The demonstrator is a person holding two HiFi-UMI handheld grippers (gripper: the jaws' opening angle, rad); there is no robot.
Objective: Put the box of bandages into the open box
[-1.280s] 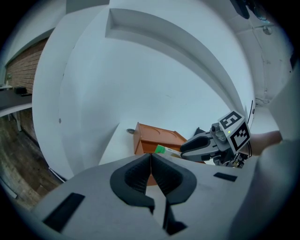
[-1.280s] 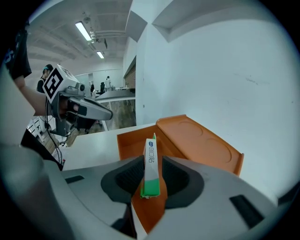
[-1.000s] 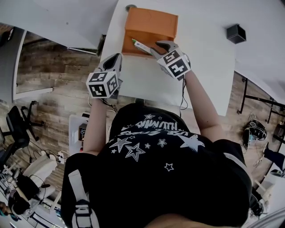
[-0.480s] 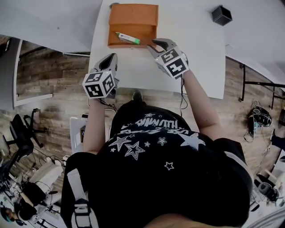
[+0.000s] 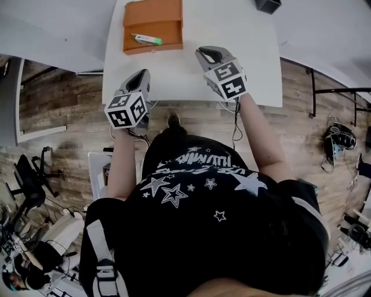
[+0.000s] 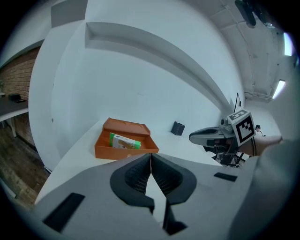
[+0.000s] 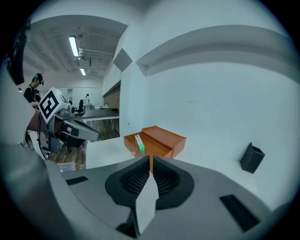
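Bandage box [image 5: 146,39] is sitting inside the orange open box [image 5: 153,13], at the far left corner of the table [image 5: 191,78]. The left hand-held gripper [image 5: 141,74] and right hand-held gripper [image 5: 204,53] are by the near edge, both closed on nothing.

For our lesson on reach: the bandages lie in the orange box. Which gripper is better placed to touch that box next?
Left, probably: the left gripper, shut and empty, sits straight before the box, pointing at it. The right gripper stands off to its side.
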